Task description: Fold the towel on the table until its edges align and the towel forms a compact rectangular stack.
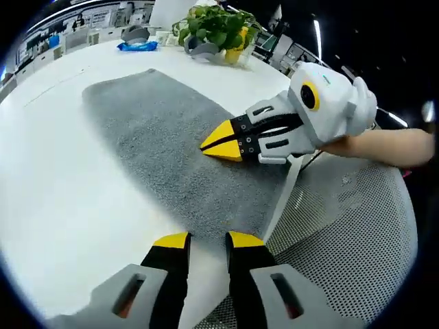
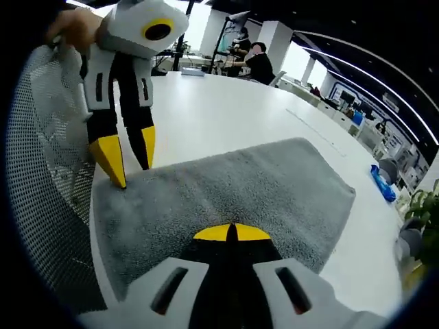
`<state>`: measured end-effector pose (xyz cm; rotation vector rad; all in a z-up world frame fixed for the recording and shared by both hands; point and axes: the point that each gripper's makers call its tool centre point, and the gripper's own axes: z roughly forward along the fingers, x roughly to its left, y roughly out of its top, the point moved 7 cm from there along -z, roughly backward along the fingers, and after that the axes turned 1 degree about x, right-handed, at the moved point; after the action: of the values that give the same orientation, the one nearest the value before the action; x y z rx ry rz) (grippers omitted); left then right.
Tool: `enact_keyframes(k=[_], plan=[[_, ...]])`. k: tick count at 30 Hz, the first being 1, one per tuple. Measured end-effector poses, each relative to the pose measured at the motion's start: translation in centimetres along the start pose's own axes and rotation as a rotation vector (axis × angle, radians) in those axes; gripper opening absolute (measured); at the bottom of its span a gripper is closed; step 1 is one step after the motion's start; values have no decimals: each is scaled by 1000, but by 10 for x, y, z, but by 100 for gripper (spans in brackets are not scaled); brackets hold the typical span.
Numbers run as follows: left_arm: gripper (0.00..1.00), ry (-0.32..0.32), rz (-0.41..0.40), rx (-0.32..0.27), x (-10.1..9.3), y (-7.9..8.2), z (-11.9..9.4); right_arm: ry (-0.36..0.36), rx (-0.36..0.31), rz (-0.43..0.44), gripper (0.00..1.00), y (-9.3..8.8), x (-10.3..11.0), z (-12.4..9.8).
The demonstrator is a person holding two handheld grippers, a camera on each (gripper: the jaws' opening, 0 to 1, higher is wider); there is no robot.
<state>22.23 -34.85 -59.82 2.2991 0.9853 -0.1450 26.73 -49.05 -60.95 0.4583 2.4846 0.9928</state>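
Observation:
A grey towel (image 1: 164,144) lies spread flat on the white table (image 1: 62,171). My left gripper (image 1: 208,240) stands open at the towel's near corner, one jaw over bare table and the other at the cloth's edge. In the right gripper view, the left gripper (image 2: 129,161) comes down from the upper left, and one fingertip (image 2: 121,179) touches the corner of the towel (image 2: 260,185). My right gripper (image 2: 232,234) is shut, its tips resting on the towel's surface with no cloth seen between them. It enters the left gripper view as the right gripper (image 1: 206,146), held by a hand (image 1: 384,145).
A mesh chair (image 1: 357,233) stands against the table edge by the towel, seen also as the chair (image 2: 48,178). A potted plant (image 1: 216,27) and a blue packet (image 1: 137,46) sit at the far side. People sit at a desk (image 2: 257,62) beyond.

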Motion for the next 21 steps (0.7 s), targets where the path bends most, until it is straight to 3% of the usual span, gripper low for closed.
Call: enact_keyframes(k=[4,7,10,14,16,18,21], plan=[[21,-22,-34,-12,-1,0,4,-4,4,-31,0,0,1,0],[21,-57,-137,-49,-2,1,5,-5,3,-25,0,0,1,-1],[19,-117,-293,-80,-3,4,10,-7,-4,-16,0,0,1,-1],[11,-133,-305,-100,0,8,13,-1,1,19,0,1,0,-1],[9,-153,-306,-126,-4,12,9,21,19,72,0,2,-1,-2],[7,-203,-359,-175,-8,20,5,39,47,130,0,3,-3,-6],[7,-293,-454,-273,-12,33,-2,55,-8,188,2,16,-10,-15]])
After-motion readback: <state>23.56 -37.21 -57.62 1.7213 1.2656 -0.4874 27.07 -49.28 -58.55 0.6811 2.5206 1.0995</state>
